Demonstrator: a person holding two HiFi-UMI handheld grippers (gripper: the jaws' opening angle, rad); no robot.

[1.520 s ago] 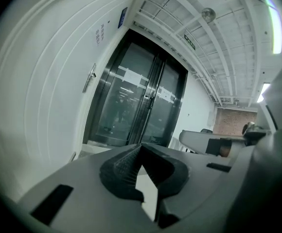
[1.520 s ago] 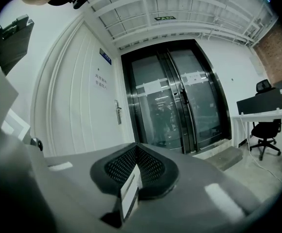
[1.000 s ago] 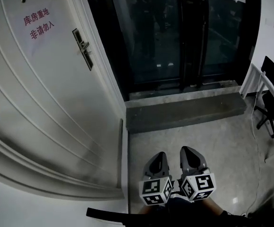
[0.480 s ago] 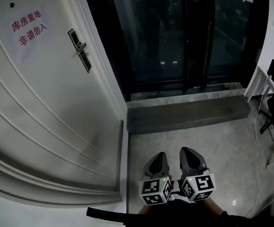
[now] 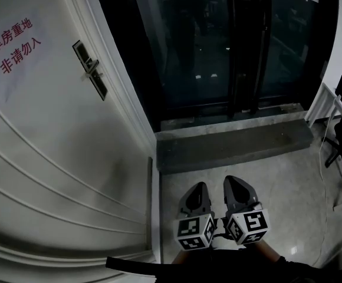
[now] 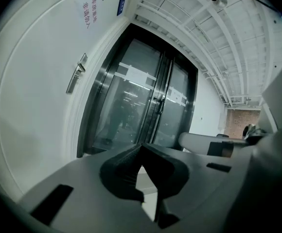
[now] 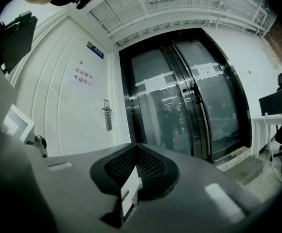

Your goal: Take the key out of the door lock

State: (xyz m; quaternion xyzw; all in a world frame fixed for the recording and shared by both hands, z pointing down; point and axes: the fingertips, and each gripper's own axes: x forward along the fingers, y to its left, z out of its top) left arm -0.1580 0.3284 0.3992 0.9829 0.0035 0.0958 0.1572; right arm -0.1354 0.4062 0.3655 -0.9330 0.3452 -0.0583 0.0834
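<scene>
Grey left gripper [image 5: 198, 190] and right gripper [image 5: 234, 184] held low, side by side, jaws together

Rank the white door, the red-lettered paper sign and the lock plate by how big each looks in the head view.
1. white door, by far the largest
2. paper sign
3. lock plate, the smallest, a narrow dark strip beside the sign

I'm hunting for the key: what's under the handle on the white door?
Below the handle, only the dark lower half of the lock plate shows; a keyhole or key is too small to make out.
</scene>
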